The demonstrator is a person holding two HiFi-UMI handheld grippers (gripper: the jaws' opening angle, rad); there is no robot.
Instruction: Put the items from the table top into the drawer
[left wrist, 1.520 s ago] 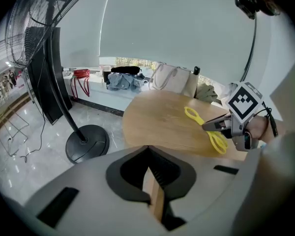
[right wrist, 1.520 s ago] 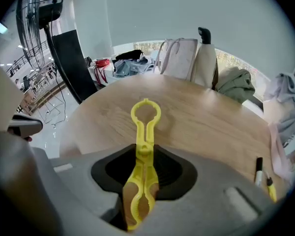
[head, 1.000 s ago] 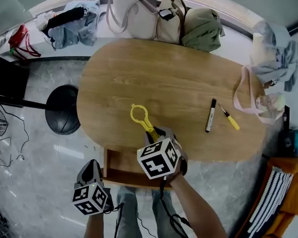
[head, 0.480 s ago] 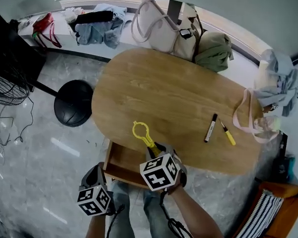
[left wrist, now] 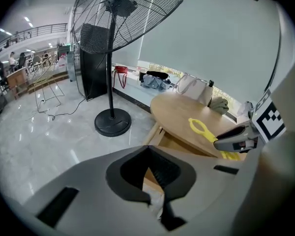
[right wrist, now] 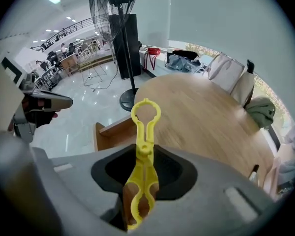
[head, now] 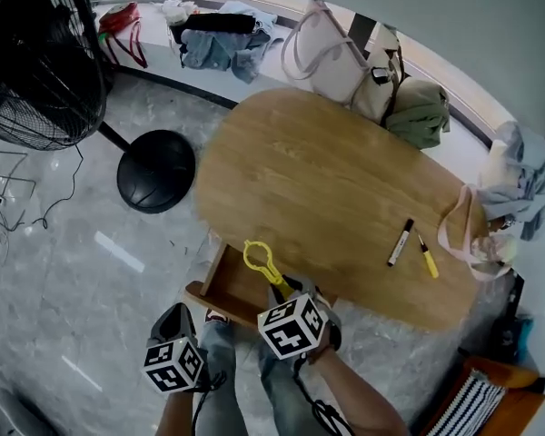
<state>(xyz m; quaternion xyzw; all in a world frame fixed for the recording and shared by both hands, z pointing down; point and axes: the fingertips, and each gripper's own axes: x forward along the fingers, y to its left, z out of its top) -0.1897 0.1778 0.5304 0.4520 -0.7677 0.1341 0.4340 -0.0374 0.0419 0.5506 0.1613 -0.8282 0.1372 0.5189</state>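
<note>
Right gripper view: right gripper (right wrist: 140,200) pinching yellow tool (right wrist: 146,132); left gripper (left wrist: 157,183) pressed together.

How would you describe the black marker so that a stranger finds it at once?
Start at the oval wooden table. Near its right end, two slim things lie side by side. The marker is the black-and-white one, left of the yellow pen.

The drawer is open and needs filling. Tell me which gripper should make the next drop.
Right. The right gripper grips the yellow clip above the open drawer; the left gripper holds nothing.
</note>
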